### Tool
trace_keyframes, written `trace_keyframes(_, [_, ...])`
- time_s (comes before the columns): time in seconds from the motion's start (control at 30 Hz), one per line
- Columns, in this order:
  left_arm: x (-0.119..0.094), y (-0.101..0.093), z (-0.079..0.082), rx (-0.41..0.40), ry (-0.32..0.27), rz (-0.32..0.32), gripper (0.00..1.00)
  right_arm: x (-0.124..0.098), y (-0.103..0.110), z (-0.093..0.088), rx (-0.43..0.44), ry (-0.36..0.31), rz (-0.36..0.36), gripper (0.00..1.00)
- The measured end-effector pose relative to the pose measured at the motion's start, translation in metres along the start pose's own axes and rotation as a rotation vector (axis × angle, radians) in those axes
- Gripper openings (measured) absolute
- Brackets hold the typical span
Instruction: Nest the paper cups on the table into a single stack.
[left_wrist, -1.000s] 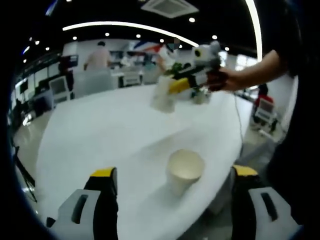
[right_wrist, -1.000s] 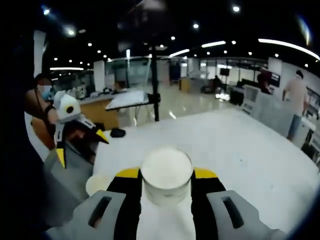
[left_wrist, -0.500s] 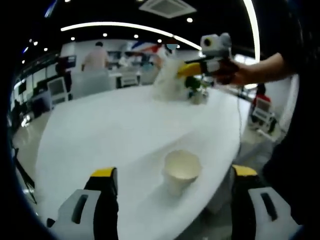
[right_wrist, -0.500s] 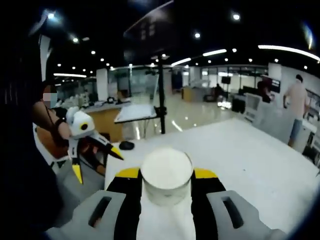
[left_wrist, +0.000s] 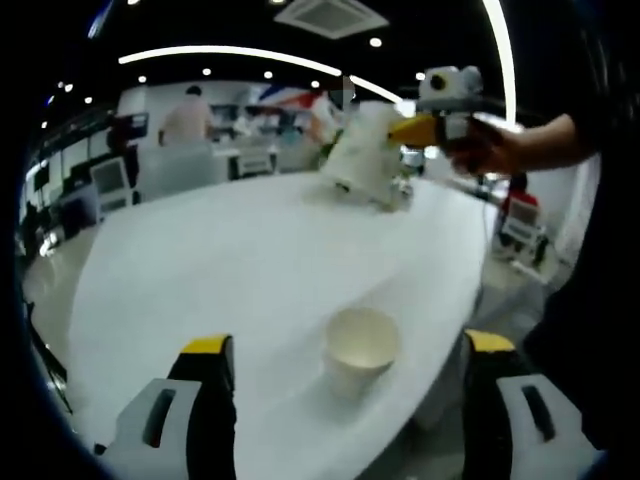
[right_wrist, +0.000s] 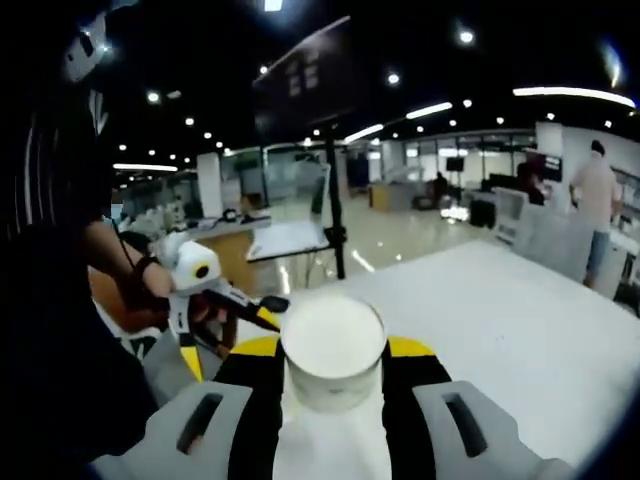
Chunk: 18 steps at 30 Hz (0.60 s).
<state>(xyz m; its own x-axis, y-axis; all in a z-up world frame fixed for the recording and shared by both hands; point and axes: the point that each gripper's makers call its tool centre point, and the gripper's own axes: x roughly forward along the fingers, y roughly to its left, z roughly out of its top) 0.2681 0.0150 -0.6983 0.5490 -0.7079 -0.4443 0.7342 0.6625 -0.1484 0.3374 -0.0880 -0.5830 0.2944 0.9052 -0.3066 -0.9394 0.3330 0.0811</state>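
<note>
A person is working two hand-held grippers over a white table (left_wrist: 200, 260) in an open-plan hall, nesting paper cups. The right gripper (right_wrist: 333, 365) is clamping a white paper cup (right_wrist: 333, 350) between its jaws, base toward its own camera; in the left gripper view the same held cup (left_wrist: 365, 155) is hanging in the air above the far part of the table, tilted, with the person's hand (left_wrist: 500, 150) behind the tool. The left gripper (left_wrist: 340, 400) is waiting with its jaws spread wide and gripping nothing, framing a second cup (left_wrist: 362, 348) that is standing upright, mouth up, near the table's close edge. These cups are looking light and thin-walled, easily crushed or tipped by a stray nudge, so a gentle squeeze across the side wall below the rim is probably the safest hold, and the standing cup may be needing steadying as the other goes in. The left gripper view is giving the standing cup and the gap between the two cups; the right gripper view is offering the grip itself at close range, plus the left gripper from the side (right_wrist: 215, 300).
</note>
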Motion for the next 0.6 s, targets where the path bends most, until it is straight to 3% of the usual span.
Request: trace_keyframes(0.6, [-0.003,-0.023,0.015,-0.033,-0.035,-0.063,0.85,0.0,0.024,-0.006,-0.012,0.001,0.014,0.35])
